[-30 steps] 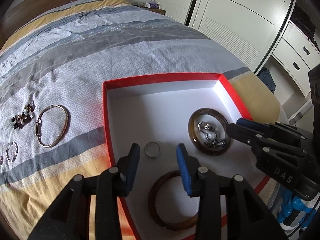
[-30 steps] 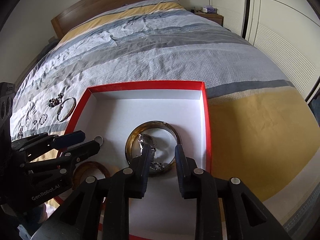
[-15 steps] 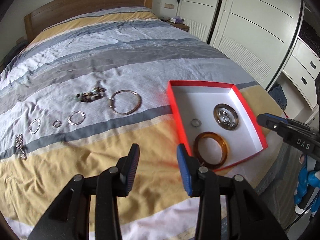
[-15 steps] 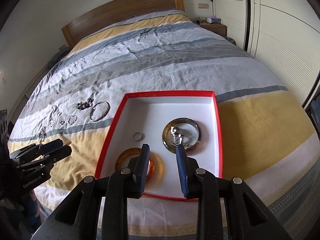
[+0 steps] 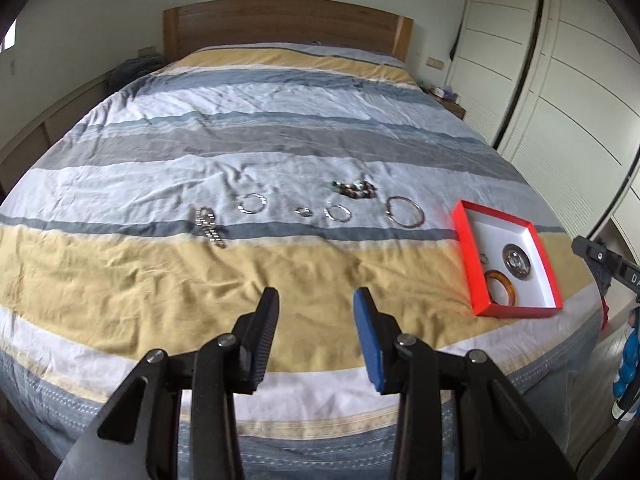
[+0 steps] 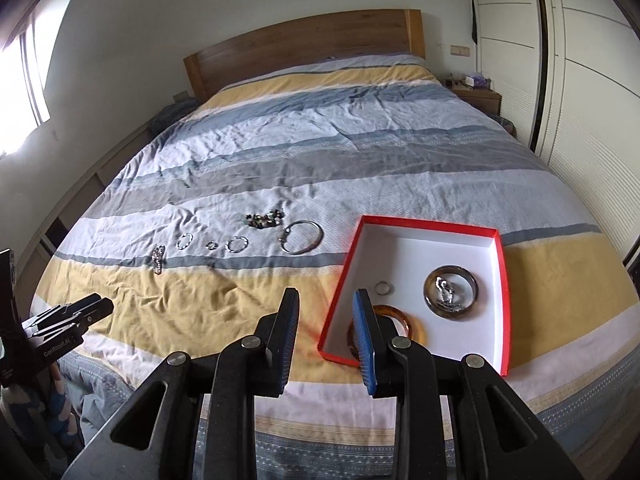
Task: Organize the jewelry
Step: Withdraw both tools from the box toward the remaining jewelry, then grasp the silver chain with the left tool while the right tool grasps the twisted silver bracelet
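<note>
Both tongs (image 5: 316, 300) (image 6: 326, 300) have pulled back, apart and empty, from the red box (image 6: 502, 264) holding an amber bangle (image 6: 416, 326).

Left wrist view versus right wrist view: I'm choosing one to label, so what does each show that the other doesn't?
Only the left wrist view shows blue cables at its right edge. Only the right wrist view shows a bright window and a nightstand. Both show the bed, the loose jewelry row, the red box with its bangles, and both grippers with jaws open, holding nothing.
</note>
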Available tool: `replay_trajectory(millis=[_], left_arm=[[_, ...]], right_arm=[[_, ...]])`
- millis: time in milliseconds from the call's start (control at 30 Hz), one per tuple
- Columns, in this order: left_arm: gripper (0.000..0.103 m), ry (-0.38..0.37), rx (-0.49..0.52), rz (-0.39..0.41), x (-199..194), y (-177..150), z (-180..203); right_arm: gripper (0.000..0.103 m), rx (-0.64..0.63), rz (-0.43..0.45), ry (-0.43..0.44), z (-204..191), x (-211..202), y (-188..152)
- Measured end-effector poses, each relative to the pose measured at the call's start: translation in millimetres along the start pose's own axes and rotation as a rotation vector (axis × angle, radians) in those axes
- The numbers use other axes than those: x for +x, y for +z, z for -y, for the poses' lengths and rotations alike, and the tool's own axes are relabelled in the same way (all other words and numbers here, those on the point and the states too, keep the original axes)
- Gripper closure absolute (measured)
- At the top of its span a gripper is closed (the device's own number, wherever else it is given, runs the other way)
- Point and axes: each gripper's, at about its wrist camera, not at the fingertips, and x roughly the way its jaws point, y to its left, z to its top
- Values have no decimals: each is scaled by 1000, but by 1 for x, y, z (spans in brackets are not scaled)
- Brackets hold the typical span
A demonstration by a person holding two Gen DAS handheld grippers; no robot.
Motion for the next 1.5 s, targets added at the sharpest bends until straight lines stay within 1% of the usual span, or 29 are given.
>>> replay_trajectory(millis=[133,267,367,500,667,933,1100,1267,1500], left_arm=[[66,66,-43,35,-20,-2,-36],[66,101,-98,43,-26,-5,-67],[66,124,-124,51,-26,-7,-82],[66,135,-129,51,-14,-3,-89],[66,126,-150,18,17,6,-94],[66,132,-190,-32,89,29,-109],[66,142,-202,-59,135,45,-118],[66,154,-205,-90,174,54,-124],[66,170,-198,-124,209,59,-131]], right_arm=[[75,-39,12,25,-24,-6,4],[75,-61,14,46,-41,-6,7],[75,-76,7,58,-49,0,10],[75,-83,-3,84,-61,15,13],[75,-101,-36,129,-77,50,19],[75,-122,-132,181,-102,138,30],[75,-140,-184,186,-114,198,41],[75,-130,-220,185,-119,251,50],[75,-123,-262,184,-120,299,52]])
